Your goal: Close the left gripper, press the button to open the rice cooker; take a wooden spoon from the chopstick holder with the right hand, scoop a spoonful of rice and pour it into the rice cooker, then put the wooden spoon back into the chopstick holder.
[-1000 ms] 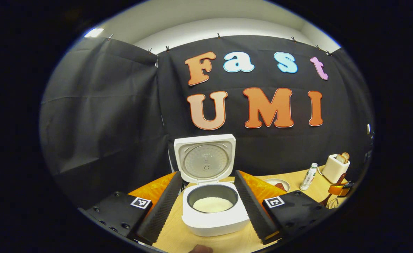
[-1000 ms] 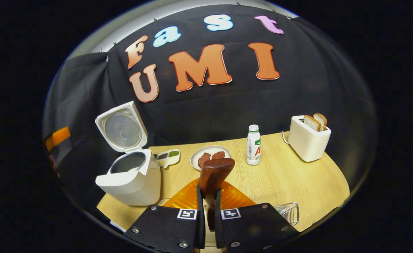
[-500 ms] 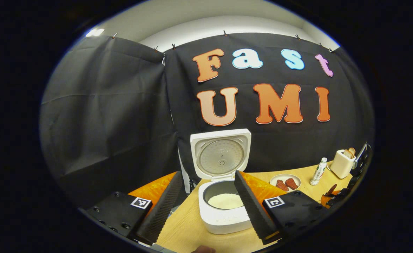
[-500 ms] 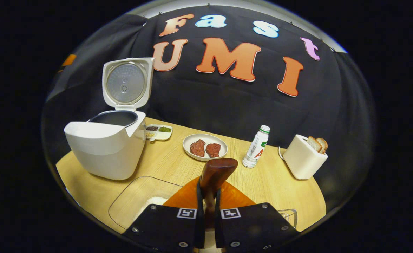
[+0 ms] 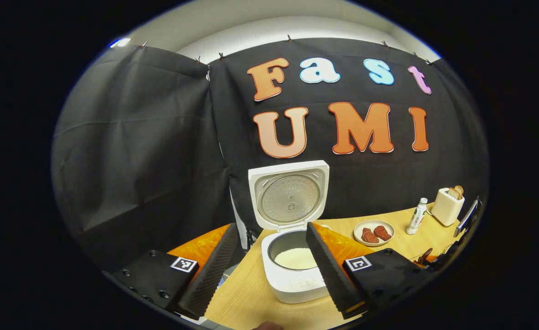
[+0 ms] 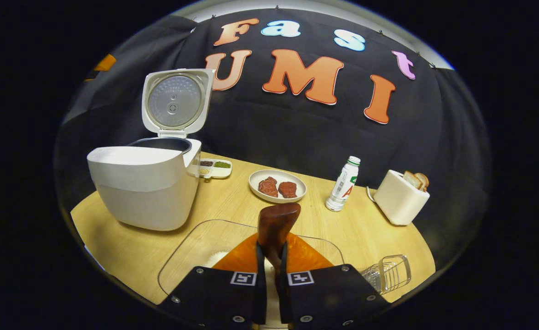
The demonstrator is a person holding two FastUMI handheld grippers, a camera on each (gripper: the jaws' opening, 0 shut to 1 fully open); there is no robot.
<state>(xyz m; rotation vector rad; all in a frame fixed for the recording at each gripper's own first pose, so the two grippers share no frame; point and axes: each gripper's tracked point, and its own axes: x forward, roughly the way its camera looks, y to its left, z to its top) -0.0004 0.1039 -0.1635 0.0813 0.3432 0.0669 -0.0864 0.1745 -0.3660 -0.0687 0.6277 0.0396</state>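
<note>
Wood spoon: the wooden spoon (image 6: 276, 224) stands pinched between the two fingers of the right tongs (image 6: 270, 268), its dark bowl end pointing up and forward, above the clear container.
Right tongs: pressed together on the spoon's handle, both fingers against it.
Left tongs: the left tongs (image 5: 269, 268) are spread wide, holding nothing; the rice cooker sits between the fingers in the left gripper view, farther off.
Rice cooker: the white rice cooker (image 6: 145, 183) stands on the left part of the surface (image 6: 233, 206) with its lid (image 6: 176, 101) raised upright; in the left gripper view white rice (image 5: 295, 258) lies in its inner pot.
Clear container: a clear container (image 6: 196, 250) lies on the surface just in front of the right tongs, with something white inside near the fingers.
Holder: a wire chopstick holder (image 6: 388, 273) lies at the right of the right tongs, near the surface's edge.
Other things: a plate of meat (image 6: 277, 185), a bottle (image 6: 343, 184), a toaster with bread (image 6: 401, 197) and a small compartment dish (image 6: 214, 167) beside the cooker.
</note>
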